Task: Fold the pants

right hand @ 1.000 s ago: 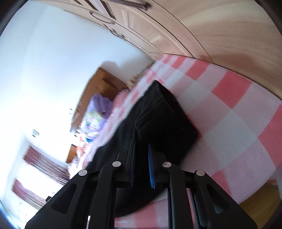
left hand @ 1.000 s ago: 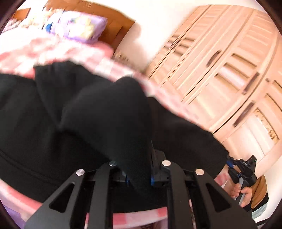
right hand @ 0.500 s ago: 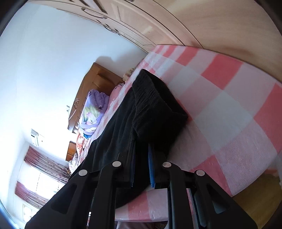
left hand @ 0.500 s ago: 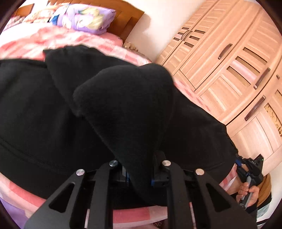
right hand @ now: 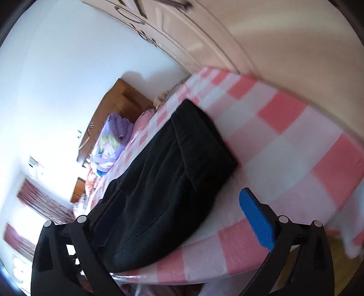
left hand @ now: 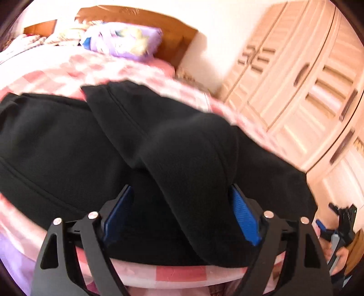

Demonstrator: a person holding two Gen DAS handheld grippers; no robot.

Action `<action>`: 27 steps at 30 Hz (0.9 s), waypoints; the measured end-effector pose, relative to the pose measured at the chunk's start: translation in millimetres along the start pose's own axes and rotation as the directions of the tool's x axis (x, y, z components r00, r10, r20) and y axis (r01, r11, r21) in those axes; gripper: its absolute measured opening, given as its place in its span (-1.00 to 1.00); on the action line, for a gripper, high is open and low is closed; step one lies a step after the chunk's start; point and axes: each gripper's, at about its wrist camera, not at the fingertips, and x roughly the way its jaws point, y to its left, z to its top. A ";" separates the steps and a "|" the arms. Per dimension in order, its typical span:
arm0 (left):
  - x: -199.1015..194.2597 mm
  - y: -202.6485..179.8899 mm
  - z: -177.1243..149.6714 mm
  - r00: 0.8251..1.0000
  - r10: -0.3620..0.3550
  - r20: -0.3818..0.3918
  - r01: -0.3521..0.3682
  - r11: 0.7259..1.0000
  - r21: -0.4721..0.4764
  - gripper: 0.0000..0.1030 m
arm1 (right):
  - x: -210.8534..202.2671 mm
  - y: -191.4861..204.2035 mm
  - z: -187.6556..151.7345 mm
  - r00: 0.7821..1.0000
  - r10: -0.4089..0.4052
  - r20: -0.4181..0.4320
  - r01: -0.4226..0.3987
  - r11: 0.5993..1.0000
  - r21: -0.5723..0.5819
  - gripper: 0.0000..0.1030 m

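Pants (left hand: 68, 148), black and soft, lie across the pink-and-white checked bedsheet (left hand: 173, 273) near the edge of the bed, with one leg folded back on itself into a raised hump that runs toward me. My left gripper (left hand: 179, 214) is spread wide, its blue pads (left hand: 244, 218) standing either side of that folded leg without pinching it; the cloth sits loose between them. My right gripper (right hand: 179, 218) is wide apart too, one blue pad over the bare sheet (right hand: 284, 141) just beside the pants (right hand: 163, 182), the other finger dark against the fabric. In the right wrist view the waistband end looks doubled over. A purple pillow (left hand: 122, 39) rests by the wooden headboard (left hand: 136, 18), and pale wardrobe doors (left hand: 307, 79) stand beyond the bed
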 end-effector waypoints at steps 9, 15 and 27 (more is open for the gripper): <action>12.3 -11.1 -6.4 0.999 -0.004 -0.043 0.005 1.000 0.027 0.81 | 53.0 1.2 19.0 0.987 -0.047 -0.152 0.046 0.999 -0.014 0.89; 29.3 -12.9 -21.3 0.996 0.065 -0.062 -0.058 0.994 0.097 0.81 | 56.0 8.4 14.6 0.981 -0.164 -0.107 0.157 0.985 -0.073 -0.04; 43.8 -44.0 -27.3 0.994 0.034 -0.102 -0.013 0.979 0.202 0.65 | -11.1 19.7 -10.1 0.975 -0.166 0.146 0.174 0.984 -0.044 -0.49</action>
